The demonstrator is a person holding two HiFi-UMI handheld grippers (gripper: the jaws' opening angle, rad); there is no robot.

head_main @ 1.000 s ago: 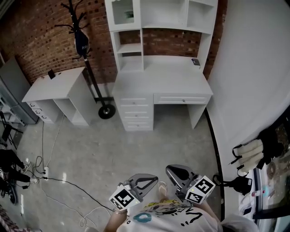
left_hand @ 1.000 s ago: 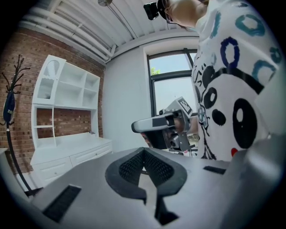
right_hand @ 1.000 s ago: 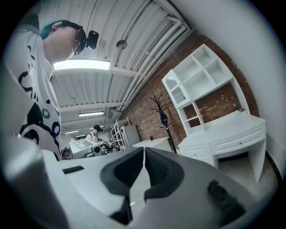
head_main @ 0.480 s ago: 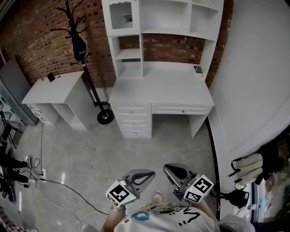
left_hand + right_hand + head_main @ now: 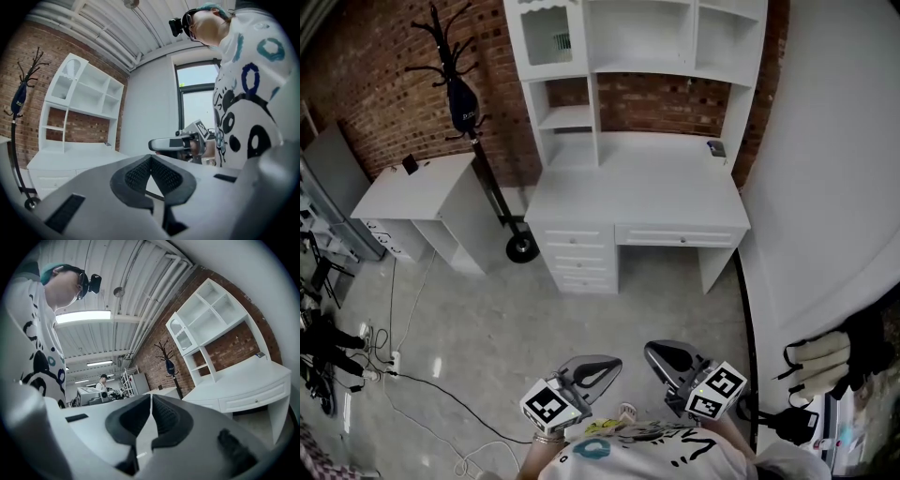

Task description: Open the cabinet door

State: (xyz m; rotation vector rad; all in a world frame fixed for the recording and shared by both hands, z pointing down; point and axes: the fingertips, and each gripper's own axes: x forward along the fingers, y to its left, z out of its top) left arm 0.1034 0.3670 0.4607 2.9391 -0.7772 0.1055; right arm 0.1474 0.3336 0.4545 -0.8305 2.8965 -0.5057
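Note:
The white desk (image 5: 637, 192) carries a hutch, and the cabinet door (image 5: 546, 37) with an arched glass pane is at the hutch's top left; it looks closed. Both grippers are held low in front of the person, well short of the desk across bare floor. My left gripper (image 5: 612, 362) is shut with nothing in it; its pads meet at the tip (image 5: 150, 157). My right gripper (image 5: 653, 351) is also shut and empty (image 5: 151, 396). The same cabinet door shows far off in the left gripper view (image 5: 69, 75) and in the right gripper view (image 5: 180, 333).
A black coat stand (image 5: 464, 94) and a small wheeled cart (image 5: 521, 248) stand left of the desk. A low white side table (image 5: 422, 187) is further left. Cables (image 5: 422, 384) trail over the floor. A white wall (image 5: 825, 187) bounds the right, with gloves (image 5: 814, 361) near it.
The desk and hutch have drawn nearer and sit lower in the head view, as the person and both grippers came toward them. Both grippers stayed shut.

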